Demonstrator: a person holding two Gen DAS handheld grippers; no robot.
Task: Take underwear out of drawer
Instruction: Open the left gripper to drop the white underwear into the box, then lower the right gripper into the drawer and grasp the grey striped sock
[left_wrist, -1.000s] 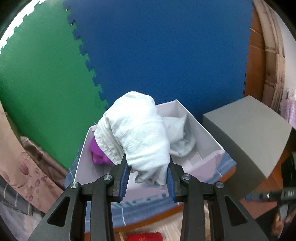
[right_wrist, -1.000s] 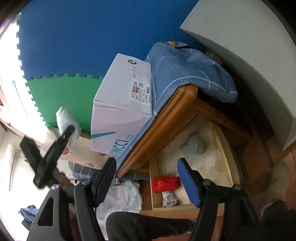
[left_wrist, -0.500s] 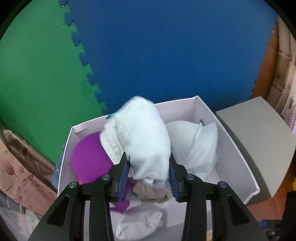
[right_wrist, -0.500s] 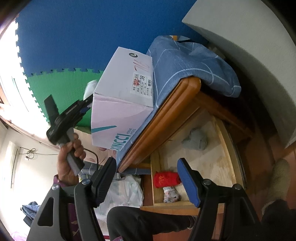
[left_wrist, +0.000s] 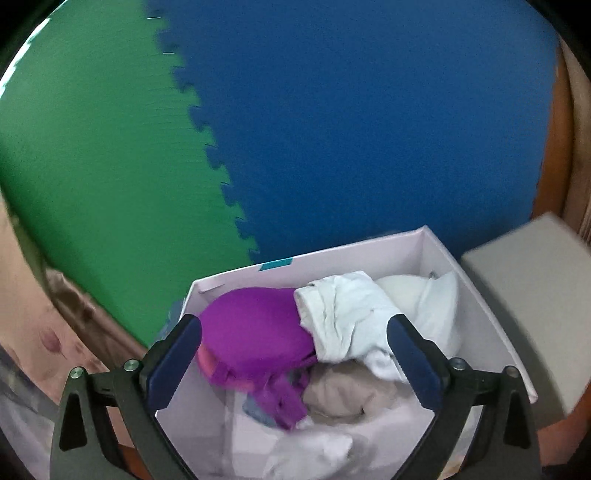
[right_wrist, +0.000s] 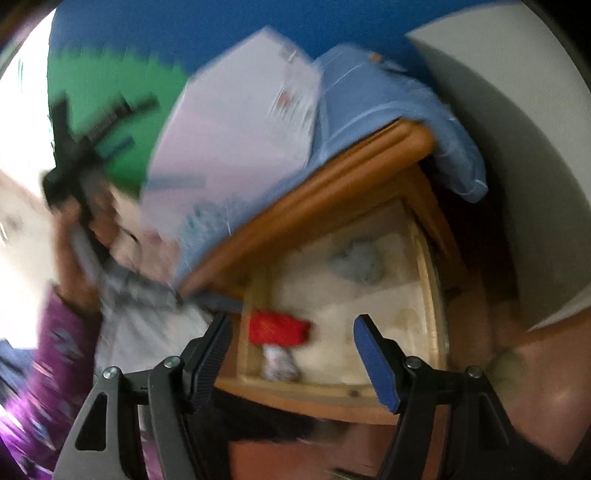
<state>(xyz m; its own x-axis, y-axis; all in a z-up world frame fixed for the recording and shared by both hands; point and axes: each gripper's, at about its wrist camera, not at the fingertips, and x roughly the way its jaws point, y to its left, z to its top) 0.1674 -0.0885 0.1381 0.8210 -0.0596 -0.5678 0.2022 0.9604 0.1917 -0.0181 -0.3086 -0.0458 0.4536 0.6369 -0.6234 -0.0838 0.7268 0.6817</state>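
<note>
The left tool (left_wrist: 295, 363) hangs over a pale pink cardboard box (left_wrist: 476, 291) in the lower middle of the left wrist view, its blue-padded jaws having just been opening and now spread wide with nothing pressed between them. The white folded cotton garment (left_wrist: 343, 314) lies free below, resting on the heap in the box beside a purple padded bra (left_wrist: 255, 332), a beige crumpled piece (left_wrist: 340, 397) and a white rounded cushion-like item (left_wrist: 428, 299) at the right of the box. Behind the box rise a blue foam puzzle mat (left_wrist: 369, 129) and a green foam mat (left_wrist: 92, 166).

The right tool (right_wrist: 291, 354) is also parted and empty, hovering above the open wooden drawer (right_wrist: 432, 288) in the lower middle of its blurred view. Inside the drawer lie a red folded cloth bundle (right_wrist: 277, 328) at the lower left, a small pale patterned roll (right_wrist: 279, 363) just below it, touching or nearly so, and a grey-blue crumpled piece (right_wrist: 356, 262) well apart toward the upper right.

These pieces look light, soft and limp — they will sag and unroll if pinched at an edge. I judge the red bundle the likeliest next pick; closing across its thick middle, over the fold, should keep it together. The fabric is not slippery or fragile, but a shallow pinch may catch a single layer only.
</note>
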